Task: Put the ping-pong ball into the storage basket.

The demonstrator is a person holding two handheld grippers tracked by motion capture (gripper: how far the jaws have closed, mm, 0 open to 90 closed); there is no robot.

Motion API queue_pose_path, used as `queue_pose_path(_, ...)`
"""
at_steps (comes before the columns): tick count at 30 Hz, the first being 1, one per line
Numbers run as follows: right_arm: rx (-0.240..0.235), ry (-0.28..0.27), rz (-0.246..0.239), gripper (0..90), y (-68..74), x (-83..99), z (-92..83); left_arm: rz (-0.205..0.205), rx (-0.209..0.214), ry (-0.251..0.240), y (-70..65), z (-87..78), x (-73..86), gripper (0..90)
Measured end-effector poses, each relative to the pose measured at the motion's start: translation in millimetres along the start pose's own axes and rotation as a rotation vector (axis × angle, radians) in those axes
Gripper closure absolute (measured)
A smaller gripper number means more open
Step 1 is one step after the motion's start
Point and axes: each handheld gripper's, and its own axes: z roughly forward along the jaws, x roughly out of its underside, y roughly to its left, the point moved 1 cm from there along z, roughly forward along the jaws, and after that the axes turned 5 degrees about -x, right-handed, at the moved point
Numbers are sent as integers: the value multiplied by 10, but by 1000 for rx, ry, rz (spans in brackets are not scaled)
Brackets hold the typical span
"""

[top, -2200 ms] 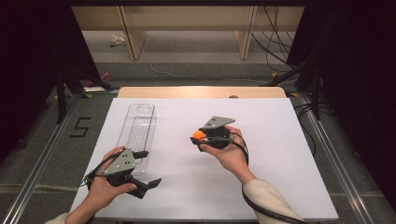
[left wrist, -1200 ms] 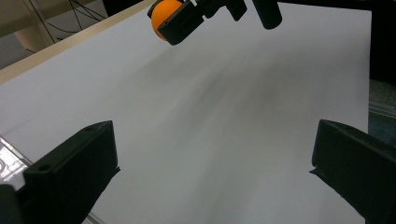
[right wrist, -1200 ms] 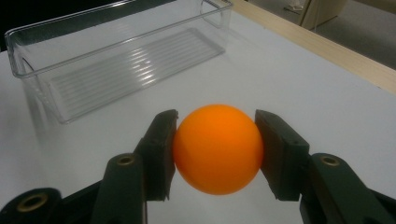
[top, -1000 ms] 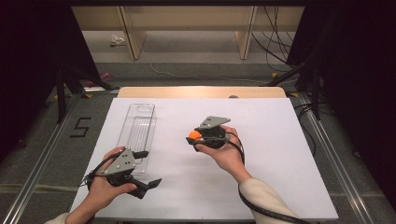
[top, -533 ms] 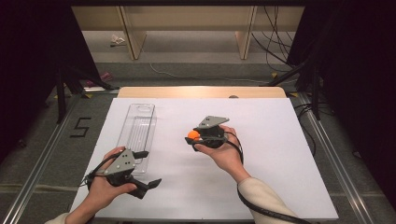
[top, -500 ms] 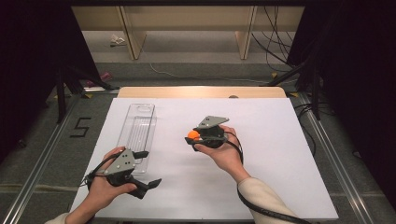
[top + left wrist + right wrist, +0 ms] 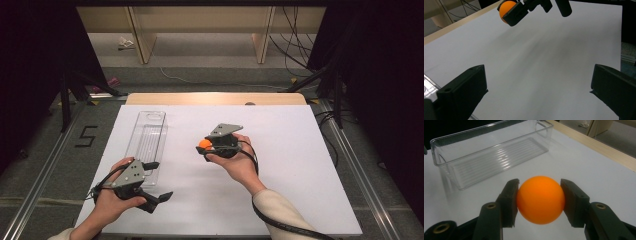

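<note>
The orange ball (image 7: 540, 199) sits clamped between the two black jaws of the right gripper (image 7: 206, 148), one pad pressed on each side of it, held above the white table (image 7: 300, 165) near its middle. A clear plastic tray (image 7: 147, 140) lies to the left of the ball, apart from it. The left gripper (image 7: 157, 182) rests at the tray's near end, its jaws spread wide with nothing between them.

A white table in a dark room

Beyond the jaws, the white table top (image 7: 300, 165) ends in a wooden edge (image 7: 215, 98); past it lie grey floor (image 7: 210, 75), pale wooden panels (image 7: 200, 20), loose cables (image 7: 295, 30), and a floor marking "5" (image 7: 86, 136).
</note>
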Motion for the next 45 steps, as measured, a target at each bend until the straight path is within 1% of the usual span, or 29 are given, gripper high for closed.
queue_pose_path(25,-9,-7,-4,514,33,-57,56,1,1,0,-3,0,-1,0)
queue_pose_path(45,-29,-5,-9,515,83,-100,139,3,4,0,-5,-3,-3,0)
